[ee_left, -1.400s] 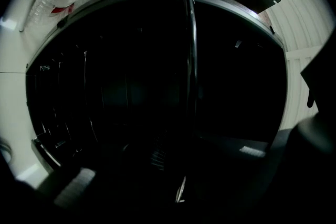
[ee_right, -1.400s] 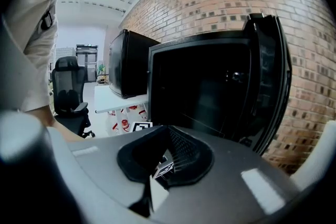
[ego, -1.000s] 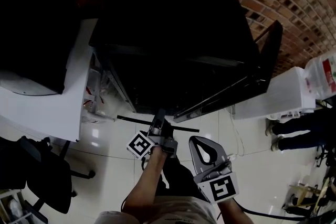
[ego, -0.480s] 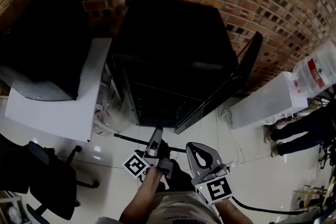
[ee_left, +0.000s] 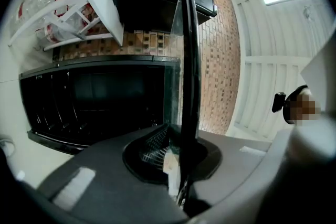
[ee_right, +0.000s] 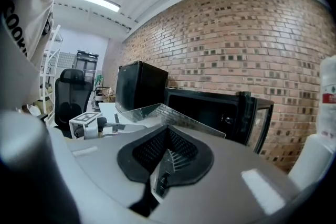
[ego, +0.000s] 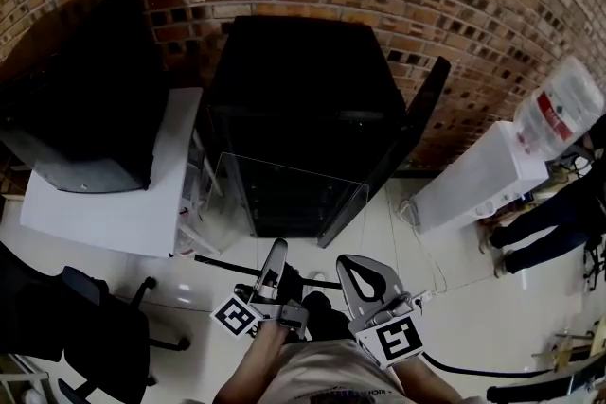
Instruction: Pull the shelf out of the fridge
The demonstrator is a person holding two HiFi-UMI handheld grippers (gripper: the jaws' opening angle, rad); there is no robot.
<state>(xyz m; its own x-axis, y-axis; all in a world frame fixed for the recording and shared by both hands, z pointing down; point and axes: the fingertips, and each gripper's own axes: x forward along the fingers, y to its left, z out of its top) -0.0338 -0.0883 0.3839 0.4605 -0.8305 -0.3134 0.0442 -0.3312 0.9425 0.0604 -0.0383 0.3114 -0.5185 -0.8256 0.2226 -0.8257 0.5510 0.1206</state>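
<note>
- Head view: the left gripper (ego: 276,253) is clamping the near edge of the glass shelf (ego: 284,194), which is lying low in front of the black fridge (ego: 303,80). Its door (ego: 402,142) is standing open to the right. The right gripper (ego: 358,272) is hovering just beside the left one, touching nothing.
- Left gripper view: the jaws are pinching the shelf (ee_left: 188,60), which is showing edge-on as a dark upright line, with the open fridge (ee_left: 100,97) behind.
- Right gripper view: the right gripper (ee_right: 165,162) jaws are resting together, empty. The shelf (ee_right: 173,115) is slanting before the fridge (ee_right: 210,105).
</note>
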